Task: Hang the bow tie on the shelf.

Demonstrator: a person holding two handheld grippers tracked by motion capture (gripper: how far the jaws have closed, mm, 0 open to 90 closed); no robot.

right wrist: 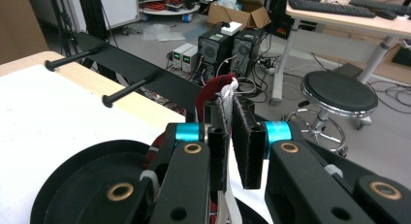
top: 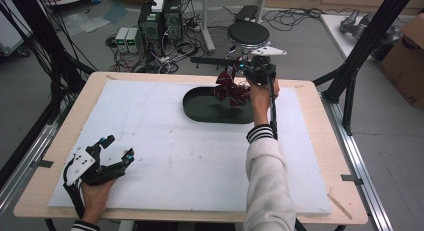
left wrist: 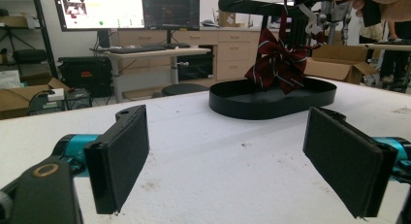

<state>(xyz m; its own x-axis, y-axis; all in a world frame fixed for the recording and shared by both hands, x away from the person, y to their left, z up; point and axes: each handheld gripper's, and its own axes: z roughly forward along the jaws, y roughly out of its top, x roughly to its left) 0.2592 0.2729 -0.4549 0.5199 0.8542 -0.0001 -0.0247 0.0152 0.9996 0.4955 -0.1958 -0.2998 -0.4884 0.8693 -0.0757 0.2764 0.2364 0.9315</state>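
A dark red striped bow tie (top: 231, 89) hangs above the black oval tray (top: 202, 108) at the back middle of the white table mat. My right gripper (top: 246, 67) is shut on its white strap (right wrist: 228, 95), with the red band (right wrist: 209, 90) looping over the jaws. From the left gripper view the bow tie (left wrist: 279, 60) dangles over the tray (left wrist: 252, 104). A black rack bar with two pegs (right wrist: 127, 89) stands just behind the tray. My left gripper (top: 116, 148) rests at the front left of the mat, open with nothing between its pads (left wrist: 122, 156).
A black stool (top: 248, 33) and computer towers (top: 160, 21) with cables sit on the floor behind the table. Black frame posts (top: 367, 41) rise at the right. A cardboard box (top: 406, 58) stands far right. The white mat (top: 175, 151) is bare between my hands.
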